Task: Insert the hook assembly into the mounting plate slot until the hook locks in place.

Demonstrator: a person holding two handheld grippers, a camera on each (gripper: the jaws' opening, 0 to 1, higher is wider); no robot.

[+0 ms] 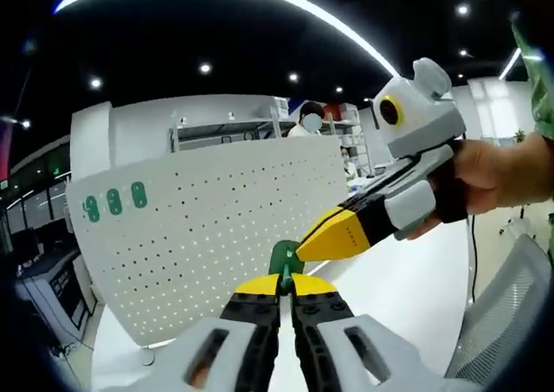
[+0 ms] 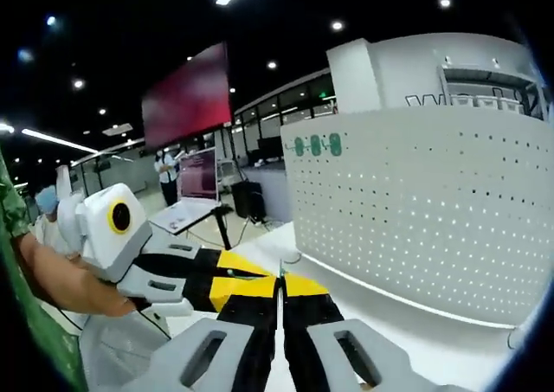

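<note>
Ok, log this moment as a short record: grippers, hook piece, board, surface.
left gripper: jaws closed on the green hook piece
right gripper: jaws look shut, tip touching the hook piece
pegboard: white, perforated, upright behind the grippers; three green pieces near its top corner
table: white
hook locked: not yet

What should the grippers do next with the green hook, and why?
Probably carry the green hook a little closer to the white board with holes. The left gripper is shut on the hook and the right gripper touches it at its tip, but the hook sits in front of the board, seemingly not yet in any hole.
</note>
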